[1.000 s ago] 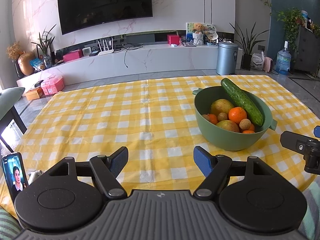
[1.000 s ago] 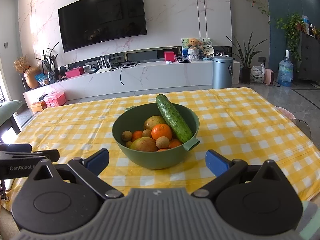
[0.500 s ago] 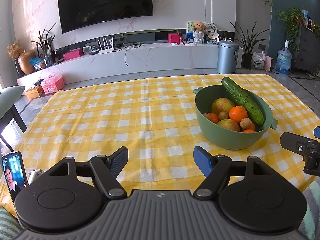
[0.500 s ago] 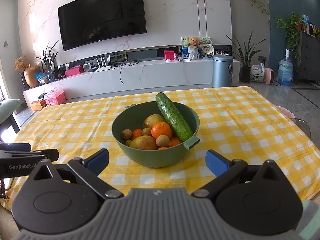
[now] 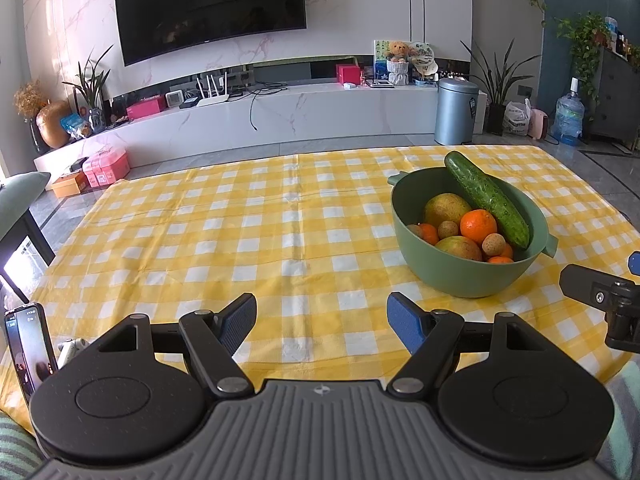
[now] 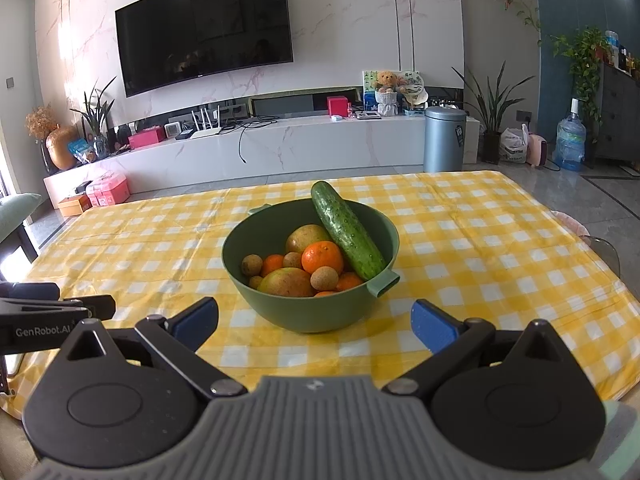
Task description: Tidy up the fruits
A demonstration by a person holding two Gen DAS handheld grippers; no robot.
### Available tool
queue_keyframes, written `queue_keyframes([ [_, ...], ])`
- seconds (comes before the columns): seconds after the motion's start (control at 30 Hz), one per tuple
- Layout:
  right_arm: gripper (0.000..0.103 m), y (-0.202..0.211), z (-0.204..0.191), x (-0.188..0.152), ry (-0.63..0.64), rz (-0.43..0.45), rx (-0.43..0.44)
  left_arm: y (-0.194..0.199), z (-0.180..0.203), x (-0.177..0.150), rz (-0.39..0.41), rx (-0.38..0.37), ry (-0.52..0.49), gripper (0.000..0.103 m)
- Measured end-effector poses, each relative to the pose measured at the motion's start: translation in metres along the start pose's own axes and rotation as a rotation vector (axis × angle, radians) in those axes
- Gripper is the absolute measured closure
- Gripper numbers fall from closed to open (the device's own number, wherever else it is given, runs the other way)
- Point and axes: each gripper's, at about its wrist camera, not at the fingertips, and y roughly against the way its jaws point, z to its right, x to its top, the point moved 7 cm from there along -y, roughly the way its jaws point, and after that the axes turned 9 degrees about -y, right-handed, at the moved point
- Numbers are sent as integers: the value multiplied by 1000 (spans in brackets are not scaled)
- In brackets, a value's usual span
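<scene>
Now your cucumber (image 6: 347,236) leans across the bowl (image 6: 280,312), tip up toward the far rim; both grippers (image 5: 321,318) (image 6: 314,320) gape empty.

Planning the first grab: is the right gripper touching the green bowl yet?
Apart. The right wrist view shows checked tablecloth between the open right gripper fingertips and the green bowl.

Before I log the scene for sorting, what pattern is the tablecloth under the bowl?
Yellow-and-white checked tablecloth, clearest in the left wrist view.
</scene>
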Motion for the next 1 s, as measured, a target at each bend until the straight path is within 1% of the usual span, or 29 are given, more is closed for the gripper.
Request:
queue_keyframes([
  [1.0,4,-3,-1,-3,-4,-17,-10,3,-3,-1,-4,-9,11,16],
])
